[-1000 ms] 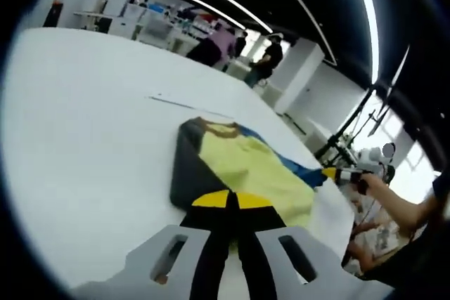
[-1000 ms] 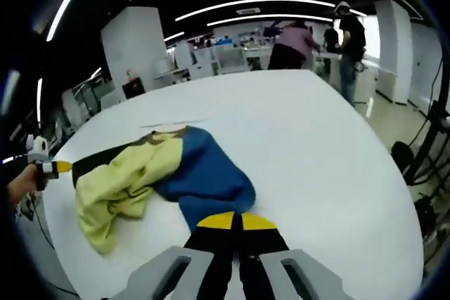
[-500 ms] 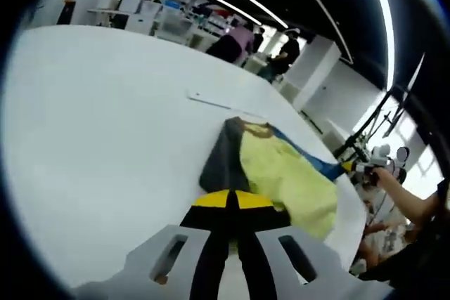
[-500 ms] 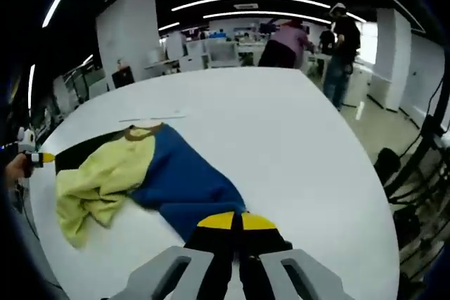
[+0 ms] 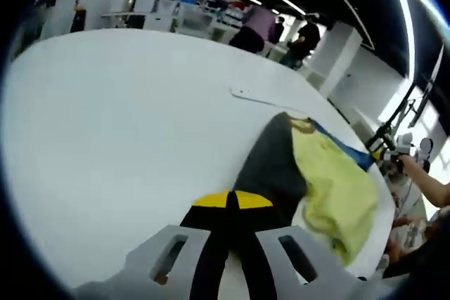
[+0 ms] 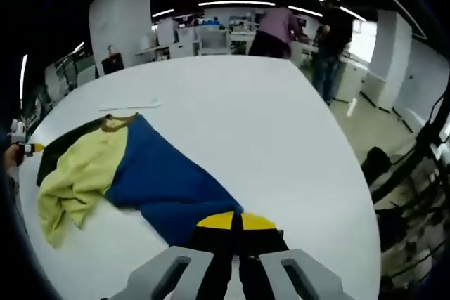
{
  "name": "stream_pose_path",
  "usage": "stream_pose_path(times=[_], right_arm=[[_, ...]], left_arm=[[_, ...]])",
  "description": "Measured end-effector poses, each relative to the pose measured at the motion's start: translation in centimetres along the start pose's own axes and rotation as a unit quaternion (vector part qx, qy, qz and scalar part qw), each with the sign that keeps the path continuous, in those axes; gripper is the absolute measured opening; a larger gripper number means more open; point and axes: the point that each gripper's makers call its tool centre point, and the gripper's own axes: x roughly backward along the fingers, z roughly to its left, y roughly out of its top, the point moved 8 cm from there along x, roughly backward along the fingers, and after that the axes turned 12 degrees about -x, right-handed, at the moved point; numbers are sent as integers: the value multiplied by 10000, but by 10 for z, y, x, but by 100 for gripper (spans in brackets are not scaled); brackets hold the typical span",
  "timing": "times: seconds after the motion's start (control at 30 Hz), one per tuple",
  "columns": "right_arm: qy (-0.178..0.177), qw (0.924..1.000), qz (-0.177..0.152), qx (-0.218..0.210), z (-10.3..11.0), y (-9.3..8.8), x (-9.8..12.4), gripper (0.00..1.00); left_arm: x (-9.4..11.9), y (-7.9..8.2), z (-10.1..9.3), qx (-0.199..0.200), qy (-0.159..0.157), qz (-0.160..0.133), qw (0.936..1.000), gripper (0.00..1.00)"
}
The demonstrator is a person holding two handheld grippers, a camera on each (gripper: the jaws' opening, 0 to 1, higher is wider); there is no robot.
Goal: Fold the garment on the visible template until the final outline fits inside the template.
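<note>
A garment lies on the white table (image 5: 105, 124), with a dark grey sleeve (image 5: 271, 163), a yellow middle (image 5: 334, 187) and a blue side (image 6: 165, 180). My left gripper (image 5: 230, 199) is shut on the dark grey sleeve's near end. My right gripper (image 6: 234, 220) is shut on the blue side's near edge. In the right gripper view the left gripper (image 6: 27, 149) shows small at the far left, beside the dark sleeve (image 6: 60, 149). The yellow part (image 6: 74, 173) is bunched. A thin pale strip (image 6: 130, 105) marks the table just beyond the collar (image 6: 116, 121).
The table's rounded edge (image 6: 365, 194) drops to the floor on the right, where dark stand legs and cables (image 6: 415, 166) lie. Two people (image 6: 278, 29) stand beyond the far end of the table. A person's hand and forearm (image 5: 429, 187) reach in from the right.
The two grippers have drawn apart and the garment is stretched wider. The blue side lies longer and flatter, and the dark sleeve is pulled out straight toward the left gripper.
</note>
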Motion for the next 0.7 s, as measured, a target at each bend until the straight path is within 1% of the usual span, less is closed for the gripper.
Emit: stream_pose_path(times=[0.1, 0.17, 0.23, 0.27, 0.3, 0.37, 0.43, 0.53, 0.7], right_arm=[[-59, 9999, 79, 111, -5, 0, -5, 0], [-102, 9997, 122, 170, -8, 0, -7, 0], [-147, 9995, 72, 260, -11, 2, -12, 0], [-189, 9990, 40, 414, -12, 3, -15, 0], [-239, 9982, 66, 551, -14, 4, -17, 0], [-405, 9972, 126, 619, -18, 4, -22, 0], [-535, 9952, 198, 794, -23, 5, -26, 0], [-594, 9946, 237, 822, -26, 7, -31, 0], [-683, 9927, 312, 944, -32, 11, -37, 0]], left_arm=[[-4, 0, 10, -92, 242, 107, 9996, 0], [-7, 1, 18, -53, 395, 96, 9992, 0], [-9, 1, 21, -16, 453, 97, 9989, 0], [-11, 2, 23, -60, 465, 117, 9988, 0], [-13, 2, 25, -127, 489, 162, 9986, 0], [-17, 4, 28, -244, 567, 257, 9978, 0], [-20, 5, 29, -256, 663, 276, 9971, 0], [-24, 5, 34, -123, 744, 268, 9968, 0], [-28, 4, 39, -192, 821, 352, 9958, 0]])
